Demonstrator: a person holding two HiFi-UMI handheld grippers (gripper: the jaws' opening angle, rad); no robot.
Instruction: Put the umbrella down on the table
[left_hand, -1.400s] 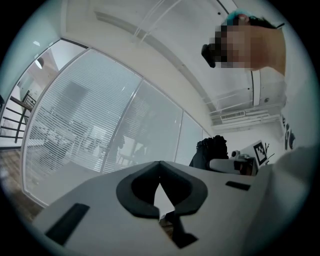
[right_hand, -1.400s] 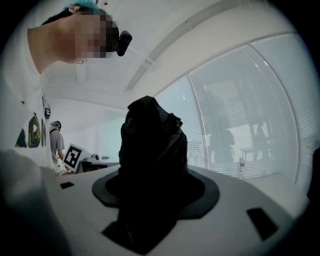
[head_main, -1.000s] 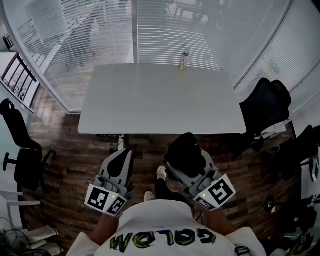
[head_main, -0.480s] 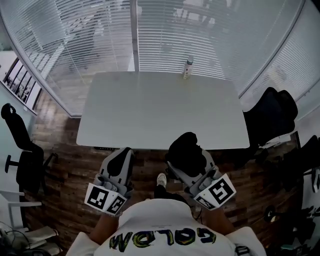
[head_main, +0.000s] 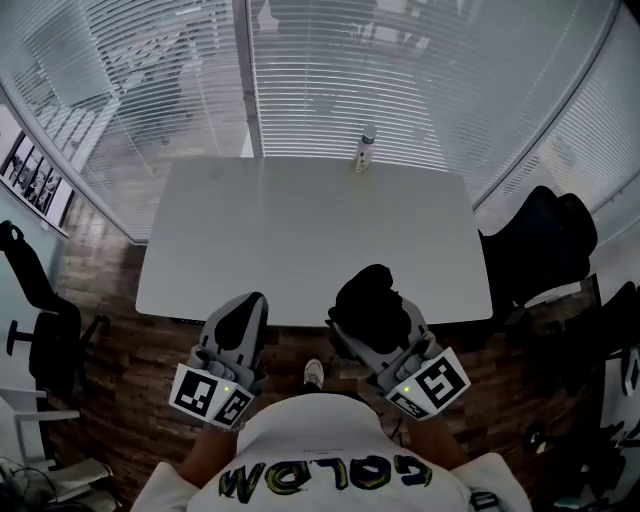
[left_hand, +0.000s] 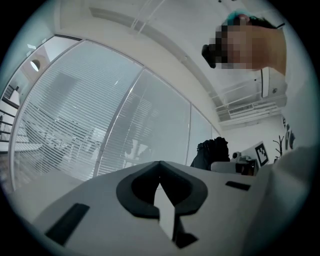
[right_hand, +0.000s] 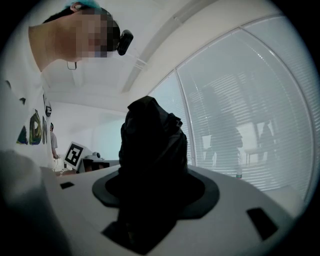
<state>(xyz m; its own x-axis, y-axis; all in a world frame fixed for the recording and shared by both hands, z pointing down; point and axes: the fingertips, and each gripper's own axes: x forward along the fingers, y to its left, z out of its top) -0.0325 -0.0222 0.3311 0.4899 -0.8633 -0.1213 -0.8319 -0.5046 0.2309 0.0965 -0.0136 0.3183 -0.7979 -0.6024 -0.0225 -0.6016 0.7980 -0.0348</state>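
Black folded umbrella (head_main: 372, 298): clamped in right claw (head_main: 375, 320), bunched fabric poking out past the tips, over near edge of white rectangular counter (head_main: 300, 230) in head view. Not set down yet.

Far left: black office chair (head_main: 40, 320) on brown wooden floor (head_main: 140, 340). Next, left claw (head_main: 250, 303), beside the right one and short of counter's near edge; in left gripper view (left_hand: 160, 167) tips together, only a thin sliver of gap behind them, nothing gripped. Small bottle (head_main: 366, 150) upright at far edge of counter, before slatted window blinds (head_main: 420, 70). In right gripper view, right claw (right_hand: 155, 195) spread wide around dark umbrella bundle (right_hand: 152, 150), pads hidden by fabric. Far right: second black chair (head_main: 540, 240) beside counter's right end.
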